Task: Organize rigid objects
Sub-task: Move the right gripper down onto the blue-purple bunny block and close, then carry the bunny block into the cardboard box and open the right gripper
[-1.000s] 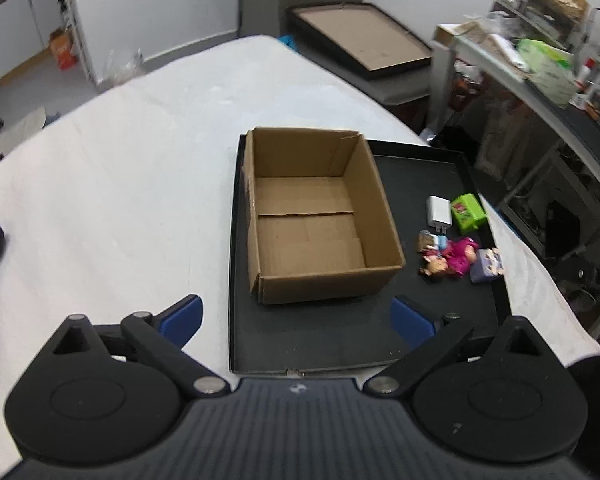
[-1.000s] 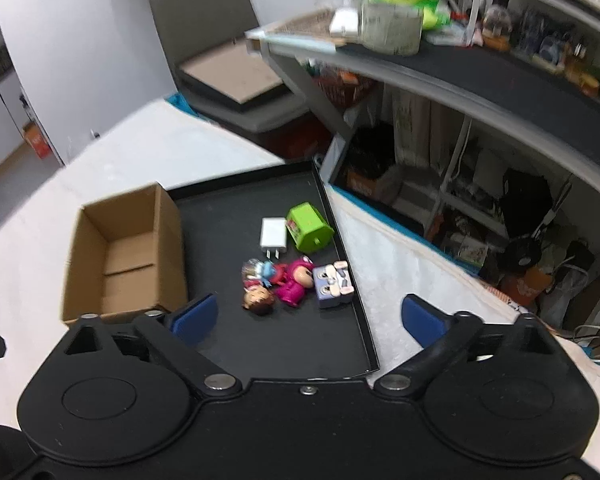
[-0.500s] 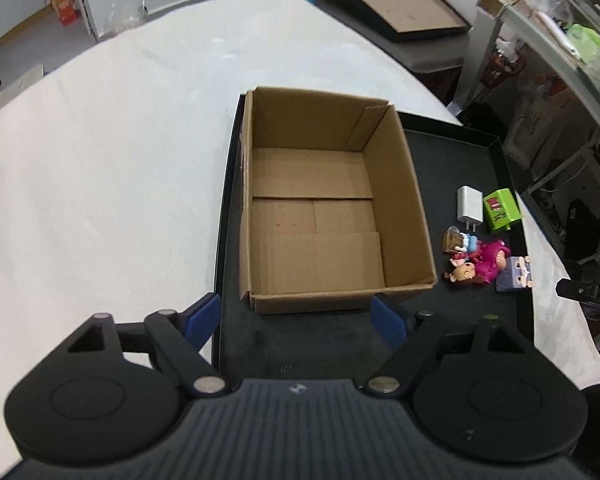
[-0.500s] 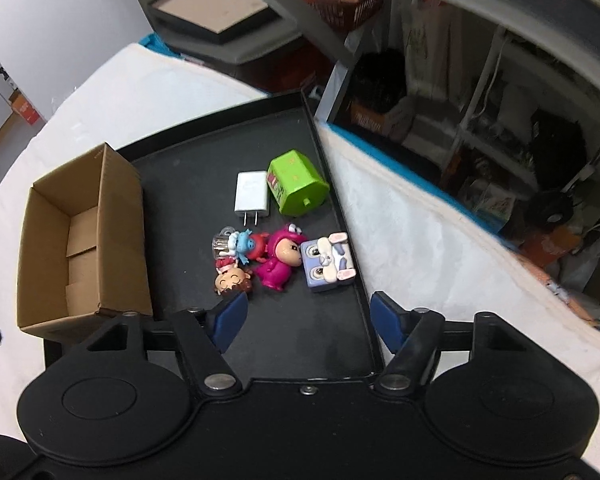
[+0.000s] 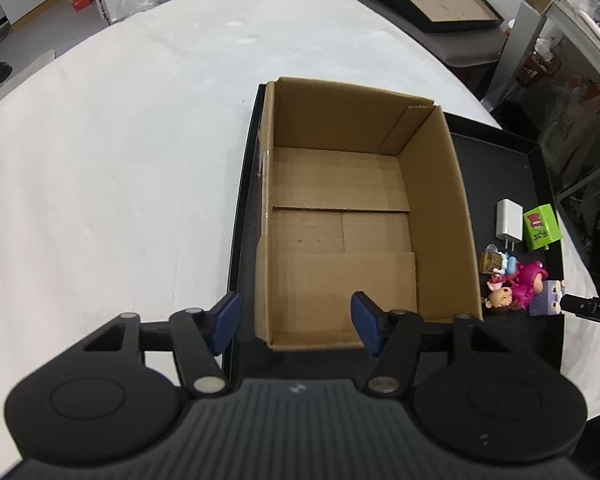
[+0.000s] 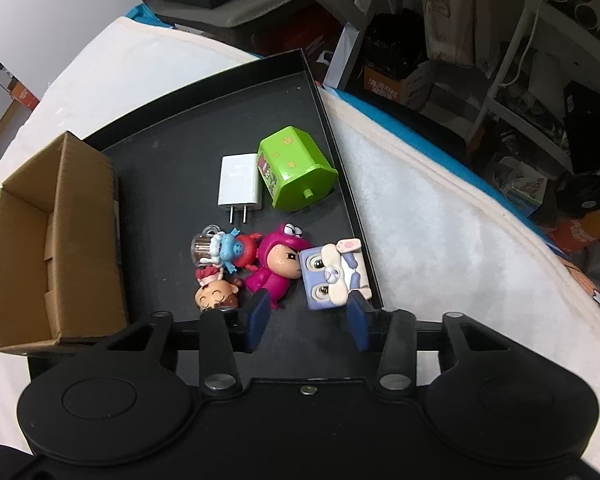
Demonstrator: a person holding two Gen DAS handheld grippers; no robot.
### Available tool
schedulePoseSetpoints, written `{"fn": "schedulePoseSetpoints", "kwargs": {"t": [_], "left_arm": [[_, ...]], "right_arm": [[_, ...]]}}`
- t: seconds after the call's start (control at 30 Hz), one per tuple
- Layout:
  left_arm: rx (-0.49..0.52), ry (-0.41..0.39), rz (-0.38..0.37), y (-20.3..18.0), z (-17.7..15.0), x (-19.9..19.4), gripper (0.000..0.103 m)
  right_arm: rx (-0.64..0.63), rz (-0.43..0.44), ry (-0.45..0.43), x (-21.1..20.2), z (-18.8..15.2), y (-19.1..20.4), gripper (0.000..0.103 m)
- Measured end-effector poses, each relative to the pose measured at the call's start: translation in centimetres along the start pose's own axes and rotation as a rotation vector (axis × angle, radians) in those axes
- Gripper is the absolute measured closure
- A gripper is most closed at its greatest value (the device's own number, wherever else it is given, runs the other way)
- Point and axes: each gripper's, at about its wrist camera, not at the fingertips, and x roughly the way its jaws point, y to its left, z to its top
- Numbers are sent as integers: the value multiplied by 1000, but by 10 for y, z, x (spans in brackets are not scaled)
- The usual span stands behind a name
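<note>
Now left tongs (image 5: 296, 322) closing, straddling cardboard box (image 5: 432, 184) corner; right tongs (image 6: 308, 320) closing, gapped, around purple block toy (image 6: 334, 274).

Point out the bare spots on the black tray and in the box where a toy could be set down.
The cardboard box is empty inside. The black tray is bare between the box and the white charger, and along its far edge. Crowded: the right side, where the charger, green toy house, pink figure and purple block toy cluster.
</note>
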Motion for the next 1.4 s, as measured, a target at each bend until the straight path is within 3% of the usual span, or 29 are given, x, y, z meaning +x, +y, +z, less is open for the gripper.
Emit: {"fn": "schedulePoseSetpoints", "kwargs": {"t": [0.2, 0.7, 0.87, 1.1, 1.4], "left_arm": [[-1, 33, 13, -2, 7, 18, 55], [-20, 117, 41, 7, 32, 56, 76], [-8, 125, 50, 7, 32, 62, 78], [-13, 124, 54, 15, 31, 60, 92], [6, 124, 32, 15, 27, 59, 92]], "right_arm": [[3, -20, 5, 21, 1, -5, 62], [-57, -54, -44, 29, 2, 3, 60], [-34, -62, 5, 43, 4, 3, 58], [-50, -74, 32, 48, 2, 9, 59], [-8, -19, 115, 47, -1, -1, 59]]}}
